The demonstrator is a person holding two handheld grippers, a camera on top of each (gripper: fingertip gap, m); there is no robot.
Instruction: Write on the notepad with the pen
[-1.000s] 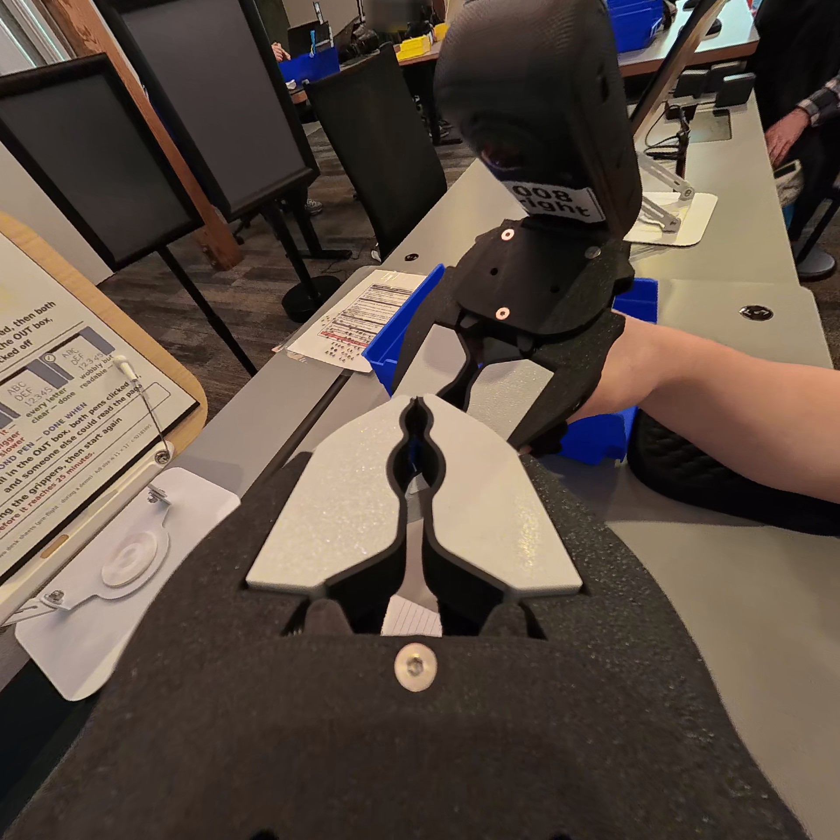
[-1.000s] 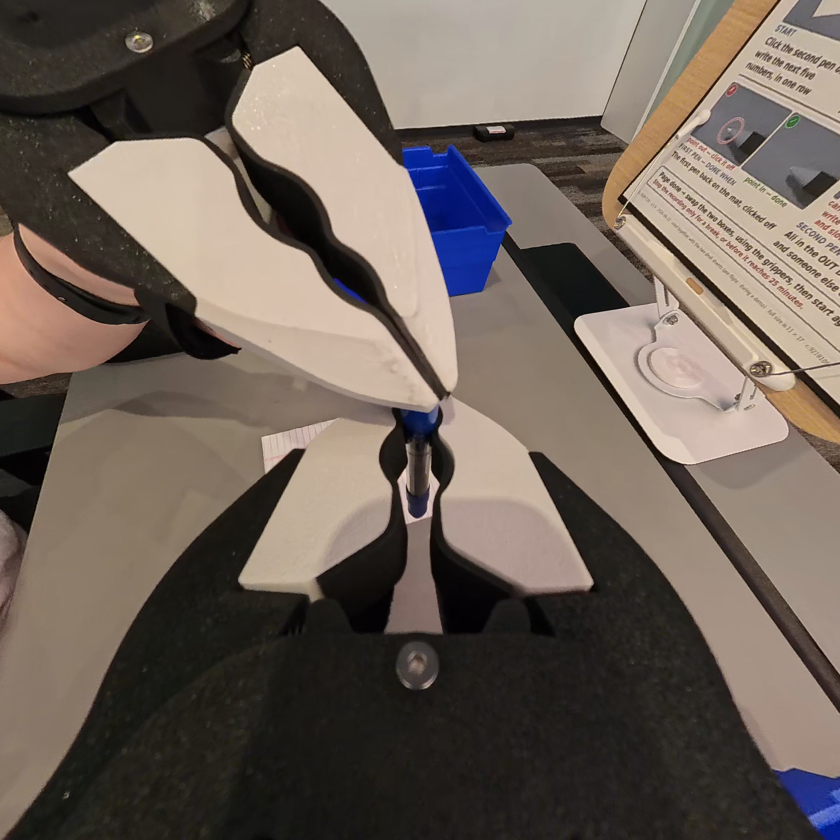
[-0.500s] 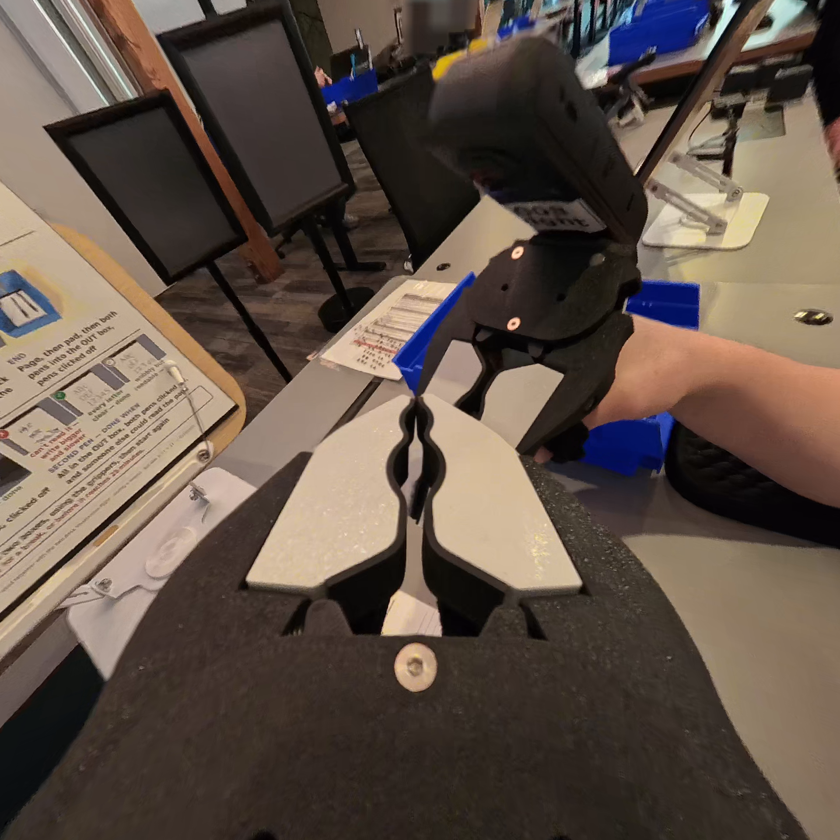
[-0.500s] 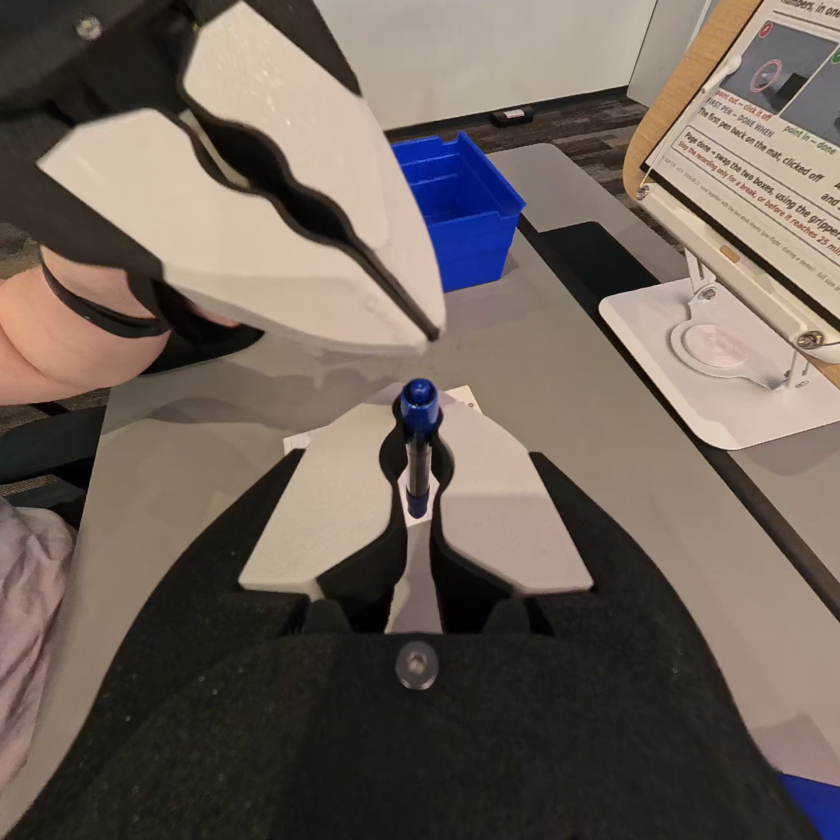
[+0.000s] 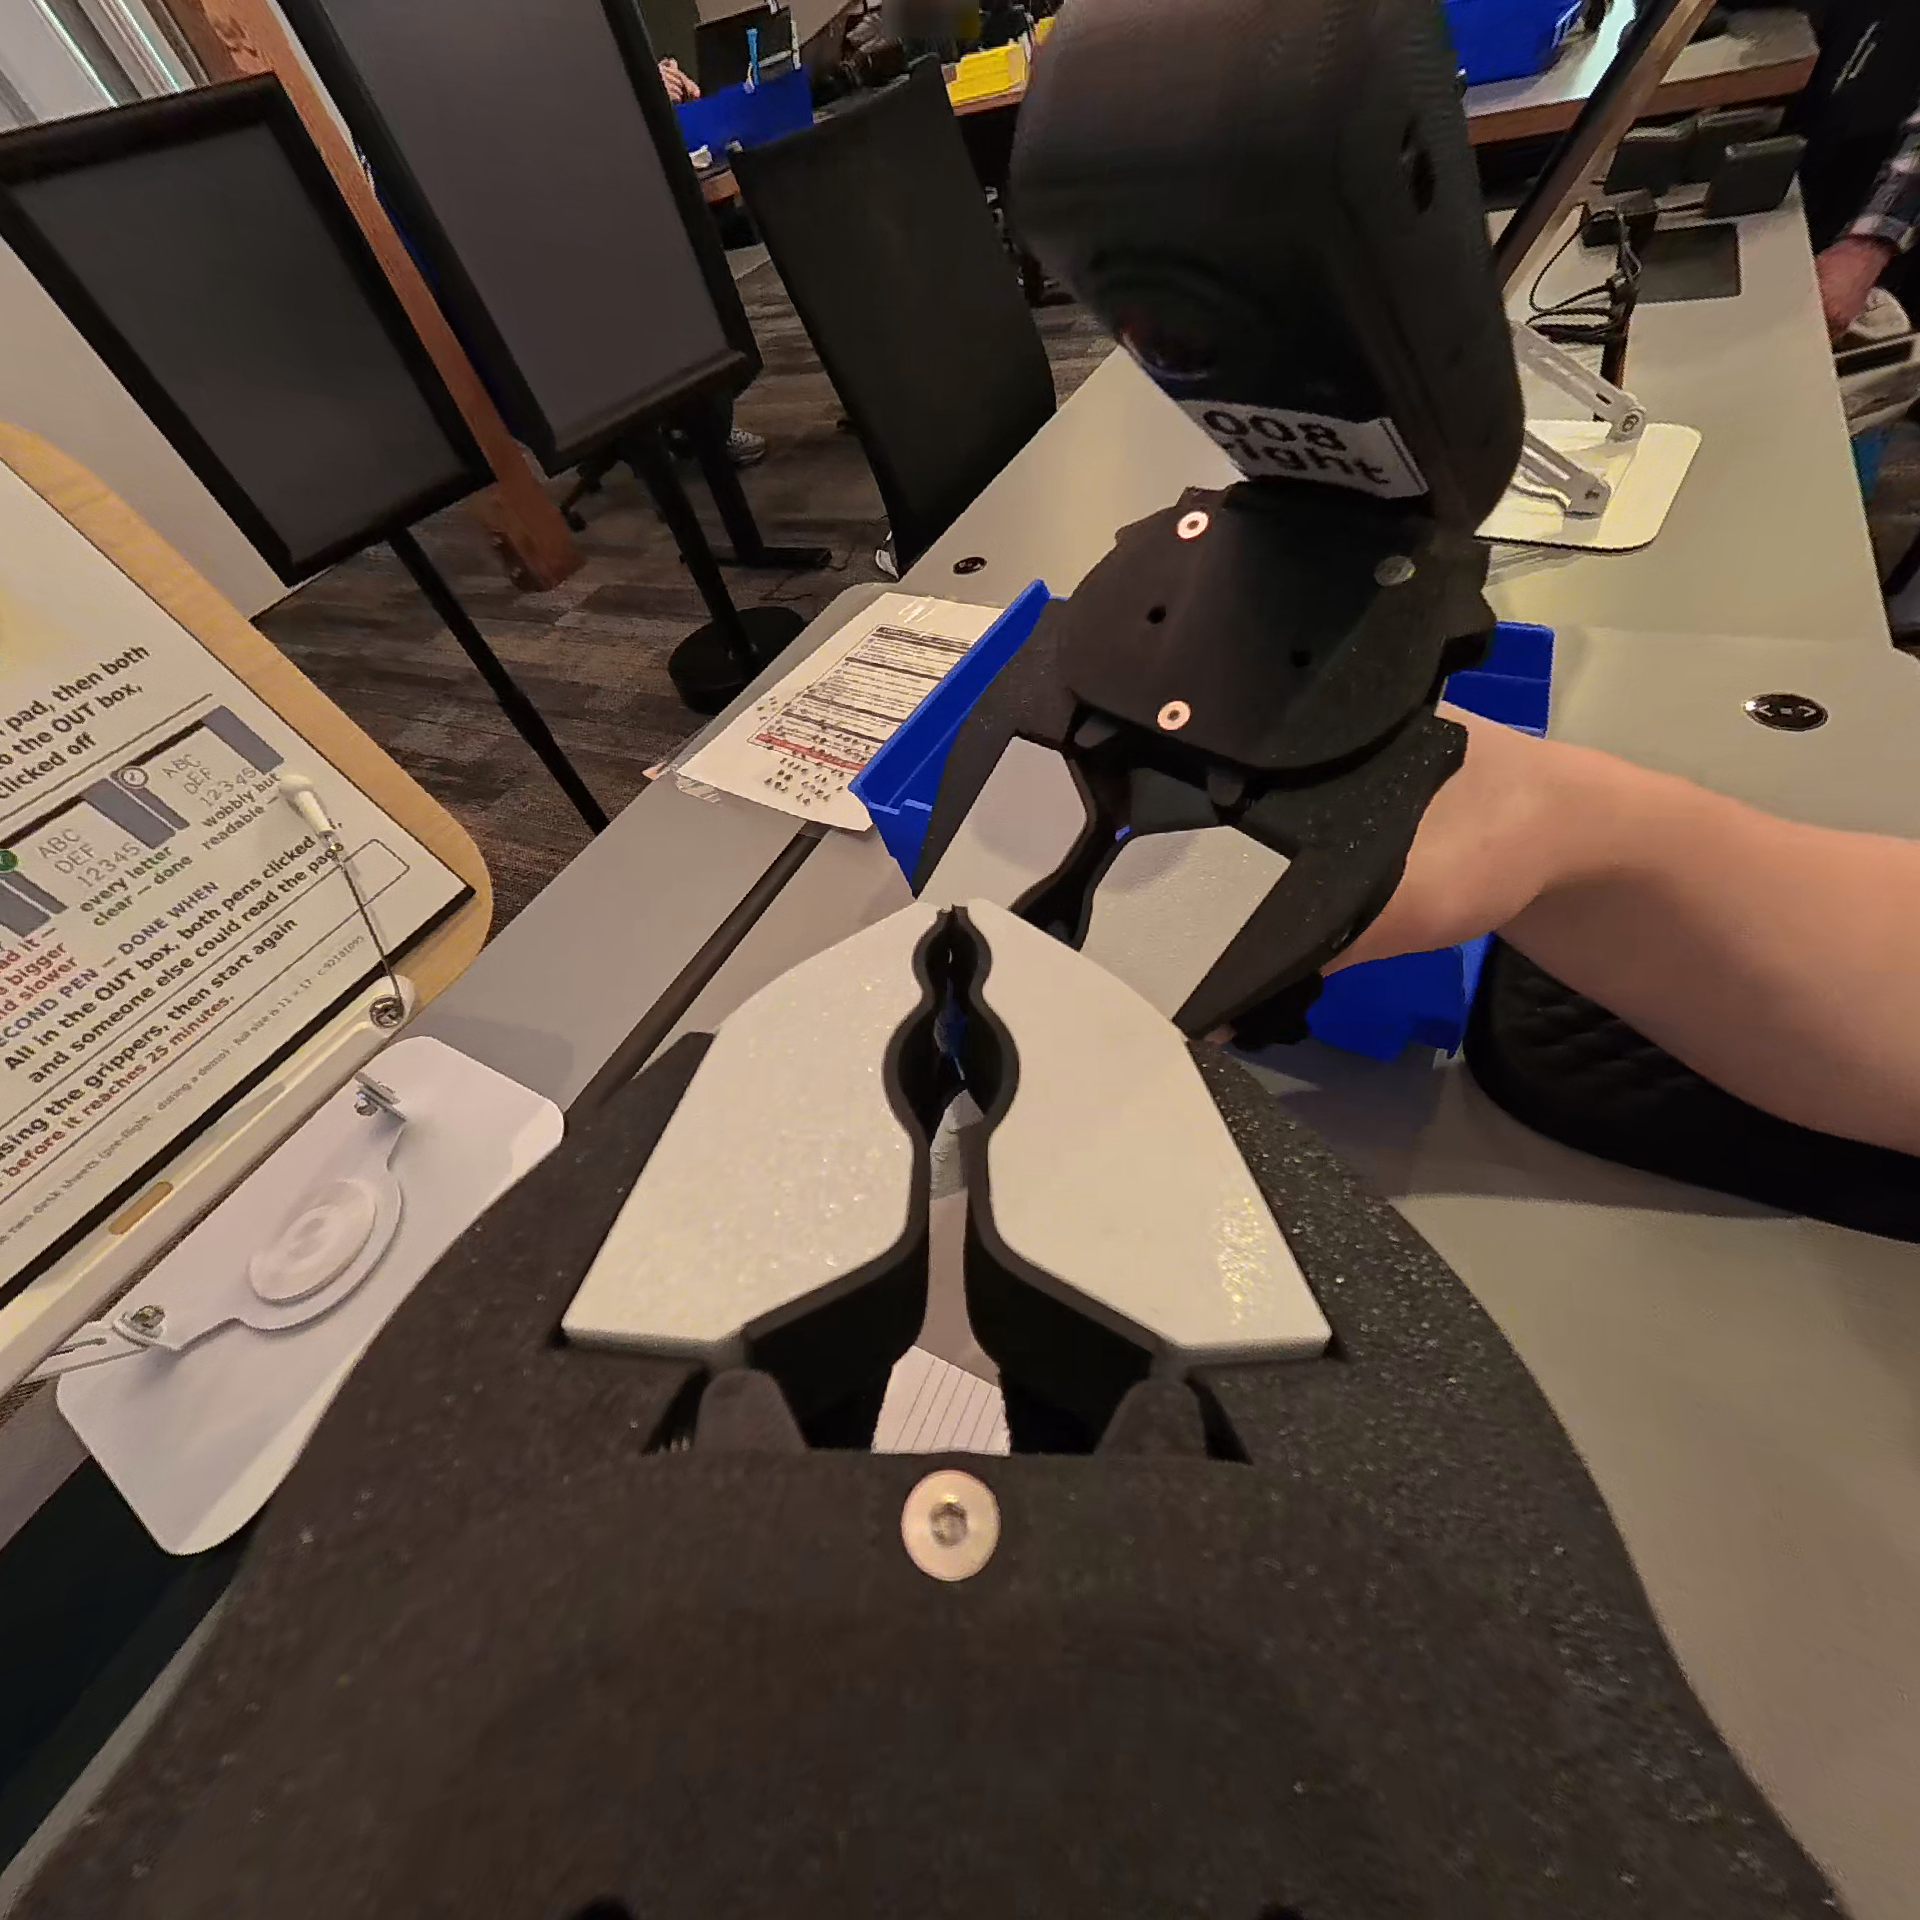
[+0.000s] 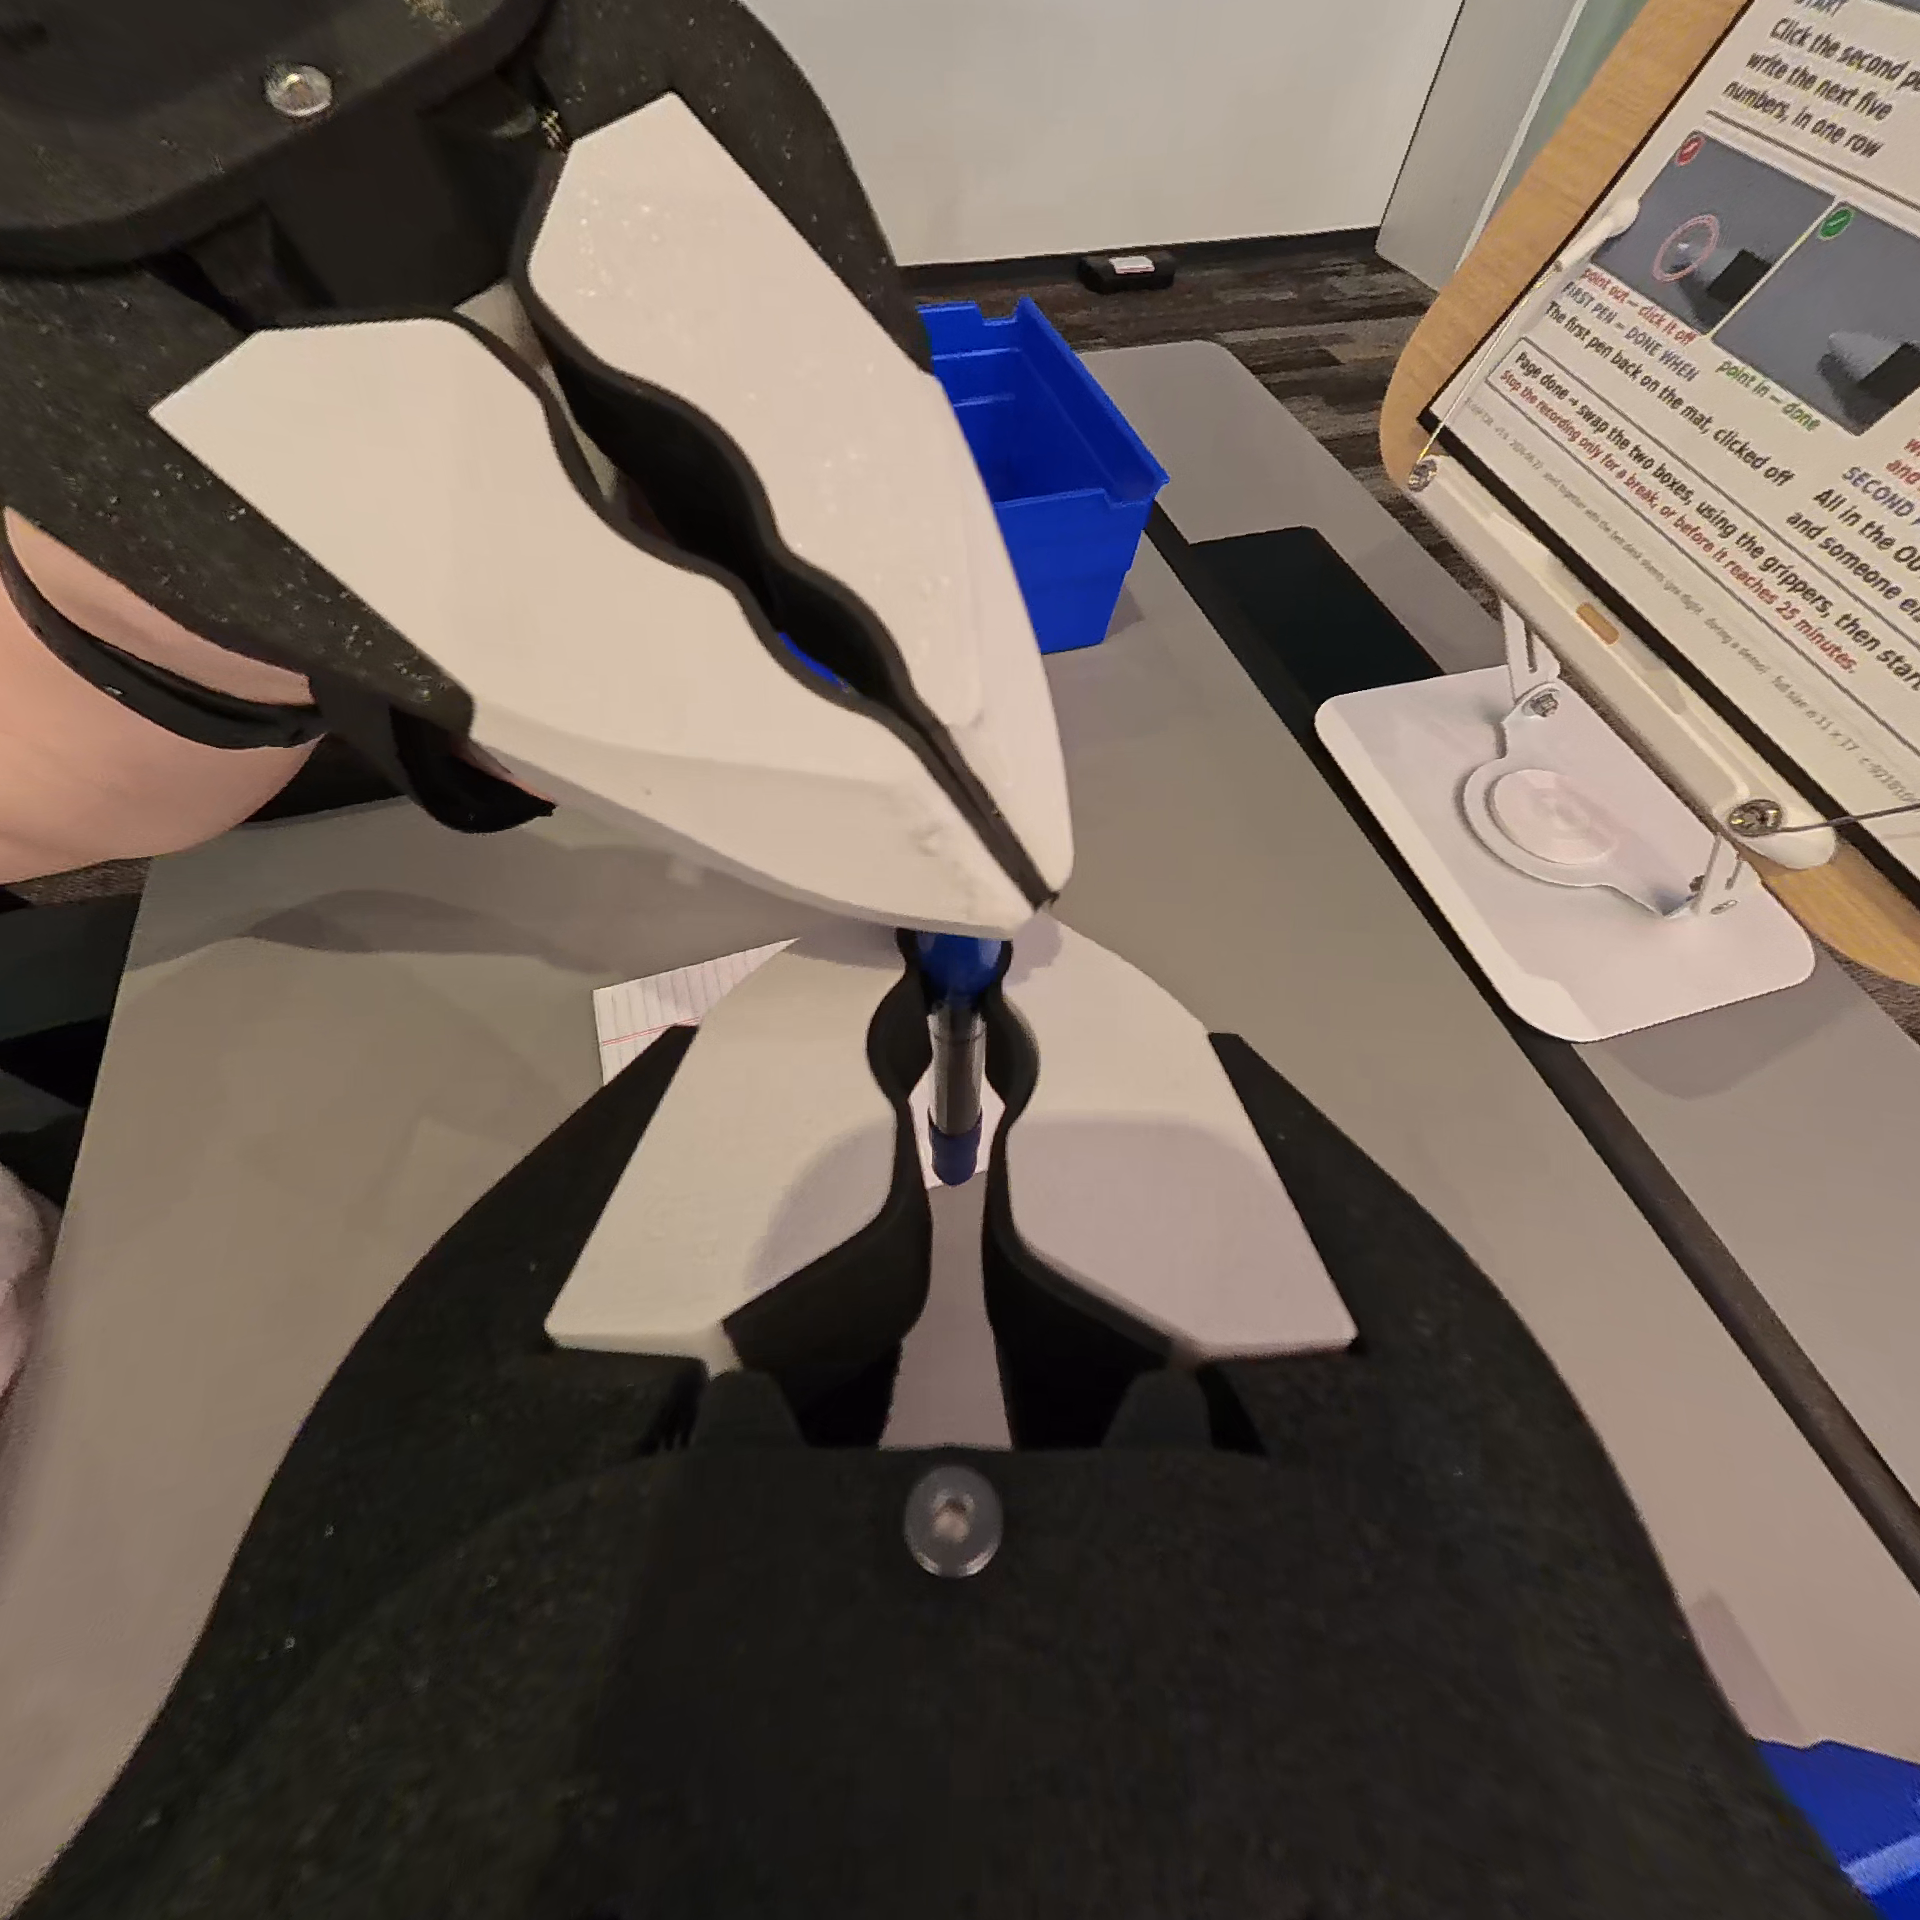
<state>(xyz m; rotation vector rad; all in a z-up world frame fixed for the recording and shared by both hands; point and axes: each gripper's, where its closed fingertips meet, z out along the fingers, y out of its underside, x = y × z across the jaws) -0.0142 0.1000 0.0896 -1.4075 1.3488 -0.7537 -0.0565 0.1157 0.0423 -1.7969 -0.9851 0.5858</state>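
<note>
Right gripper (image 6: 951, 997): jaws pinching the pen (image 6: 953, 1081), upright; tip hidden.
Left gripper (image 6: 1029, 899): jaws pressed together, tips atop pen's blue cap.
Notepad (image 6: 686, 997): on grey table (image 6: 1299, 935), mostly covered.

Bright indoor light, soft shadows on desk (image 6: 1195, 665); fisheye warp at edges.
</note>
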